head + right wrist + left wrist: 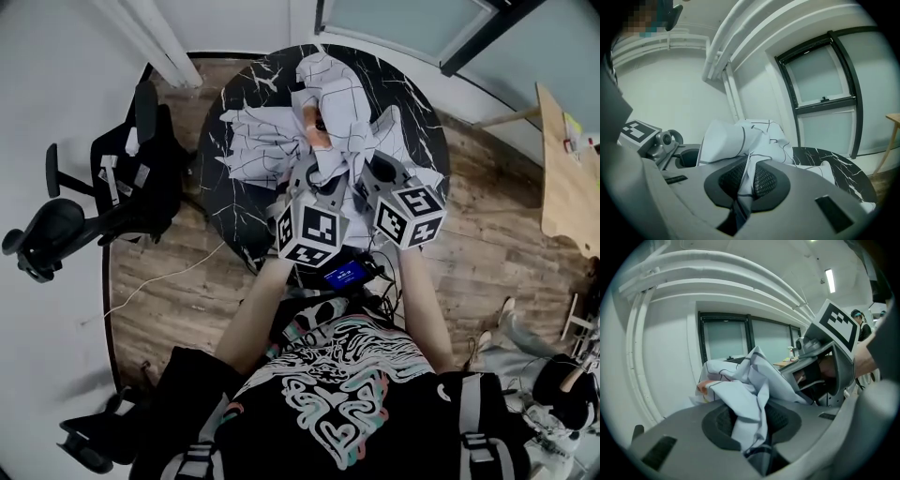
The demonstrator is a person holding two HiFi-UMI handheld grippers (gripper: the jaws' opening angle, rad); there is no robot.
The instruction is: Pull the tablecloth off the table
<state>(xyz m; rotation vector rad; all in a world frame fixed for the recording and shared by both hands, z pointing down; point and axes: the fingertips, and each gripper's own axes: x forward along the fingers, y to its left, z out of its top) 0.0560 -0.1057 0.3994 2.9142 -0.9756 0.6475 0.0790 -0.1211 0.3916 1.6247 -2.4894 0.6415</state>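
The left gripper (pixel 751 423) is pinching a thick fold of the tablecloth (pixel 740 392) between its ribbed black pads, jaws held slightly apart by the bunched fabric. Just beside it, the right gripper (pixel 743 182) is clamping a thinner pleat of the same tablecloth (pixel 740 136), jaws pressed together on it.

From both grips, the white cloth with its thin dark grid lines is rising in crumpled peaks ahead of the jaws. An orange patch is showing in the folds in the left gripper view.

In the head view, the left gripper (pixel 307 173) and the right gripper (pixel 370 176) are working side by side, their marker cubes nearly touching, at the near edge of the gathered tablecloth (pixel 267 141). The cloth is lying heaped over the middle and far part of the round black marble table (pixel 234 211), leaving the left and near portions of the top bare.

A black office chair (pixel 89 211) is standing well to the table's left on the wood floor (pixel 178 300). A wooden desk (pixel 562 183) is showing at the right edge. A dark-framed window (pixel 820 82) is filling the wall behind the table.
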